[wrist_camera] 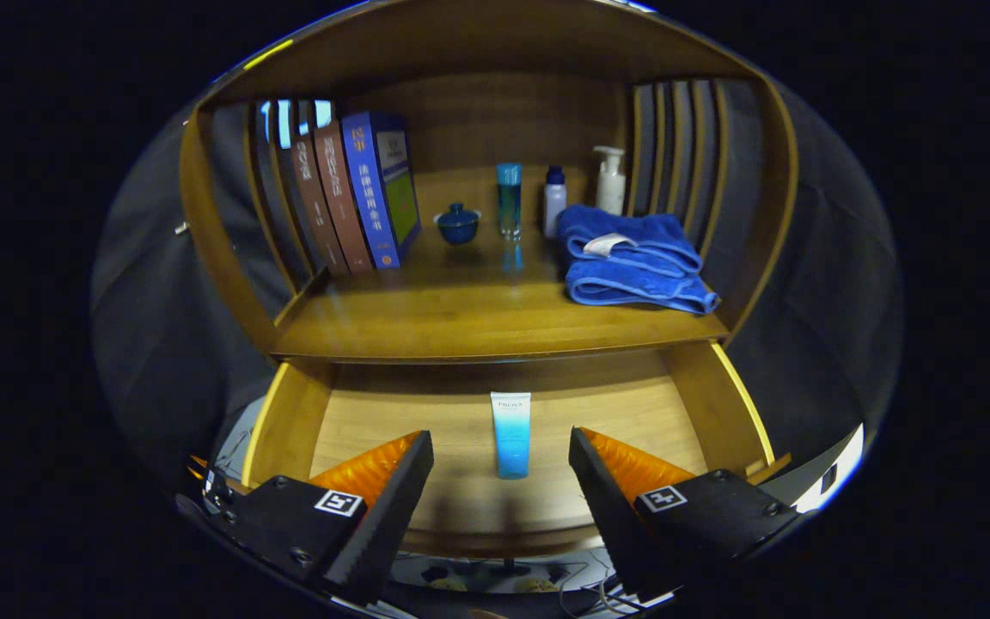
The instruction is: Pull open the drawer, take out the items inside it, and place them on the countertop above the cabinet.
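Observation:
The wooden drawer point(289, 421) under the cabinet's countertop point(461, 318) stands pulled out. A light-blue tube point(510, 433) lies lengthwise on the drawer's floor, cap end toward me. My gripper point(501, 447) is open above the drawer's front part, and the tube lies midway between the two fingers without touching either. Nothing is held.
On the countertop stand several books point(349, 193) leaning at the left, a small blue lidded cup point(458, 223), a tall blue bottle point(509, 199), a small white bottle point(554, 199), a pump bottle point(610, 179) and folded blue towels point(632, 258) at the right. Slatted side walls close in the shelf.

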{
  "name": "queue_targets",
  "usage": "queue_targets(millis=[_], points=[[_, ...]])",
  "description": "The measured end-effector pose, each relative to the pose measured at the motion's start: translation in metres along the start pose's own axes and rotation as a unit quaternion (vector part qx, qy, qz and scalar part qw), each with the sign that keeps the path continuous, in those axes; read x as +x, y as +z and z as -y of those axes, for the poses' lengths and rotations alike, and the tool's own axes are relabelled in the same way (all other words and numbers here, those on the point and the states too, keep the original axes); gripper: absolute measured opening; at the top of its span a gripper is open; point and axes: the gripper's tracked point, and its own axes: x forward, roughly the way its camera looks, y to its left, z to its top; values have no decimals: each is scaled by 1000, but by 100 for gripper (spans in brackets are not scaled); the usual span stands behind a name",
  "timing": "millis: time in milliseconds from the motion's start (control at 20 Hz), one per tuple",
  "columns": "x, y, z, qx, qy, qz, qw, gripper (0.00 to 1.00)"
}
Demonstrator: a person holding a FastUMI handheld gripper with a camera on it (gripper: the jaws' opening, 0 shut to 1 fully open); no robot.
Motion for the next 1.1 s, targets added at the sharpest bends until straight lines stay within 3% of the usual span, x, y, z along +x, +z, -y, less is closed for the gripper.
queue_targets(millis=[350, 850, 1100], points=[[89, -42, 3, -2, -8, -146, 989, 100], [112, -75, 16, 7, -29, -234, 972, 88], [118, -87, 14, 17, -26, -262, 965, 53]])
